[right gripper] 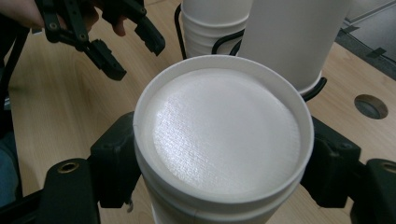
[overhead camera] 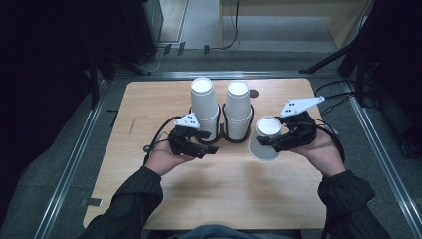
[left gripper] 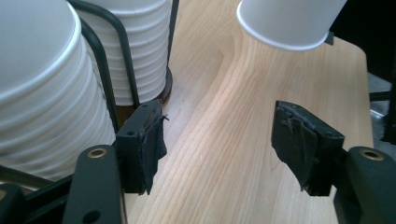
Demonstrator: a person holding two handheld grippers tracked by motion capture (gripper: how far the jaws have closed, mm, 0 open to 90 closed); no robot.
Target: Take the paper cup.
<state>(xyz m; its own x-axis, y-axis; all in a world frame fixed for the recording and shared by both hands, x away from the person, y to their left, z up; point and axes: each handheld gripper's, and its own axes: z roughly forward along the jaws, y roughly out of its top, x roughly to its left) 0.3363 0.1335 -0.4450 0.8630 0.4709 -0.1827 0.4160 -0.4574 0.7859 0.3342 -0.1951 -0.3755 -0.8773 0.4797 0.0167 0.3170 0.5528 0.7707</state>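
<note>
Right gripper view, upturned paper cup (right gripper: pixel 224 140) clamped between right fingers (right gripper: pixel 116 158), left fingers (left gripper: pixel 142 149) apart.

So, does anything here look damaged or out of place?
Yes. The black pads on the left gripper look torn and frayed at their edges. The cup in the right gripper is held upside down, like the stacks.

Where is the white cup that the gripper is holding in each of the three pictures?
High view: the held cup sits right of centre, upside down, in the right gripper.
Left gripper view: its open rim hangs at the top right.
Right gripper view: its base lies in the middle, between the jaws.
Shared landmark: the black wire rack with two cup stacks.
</note>
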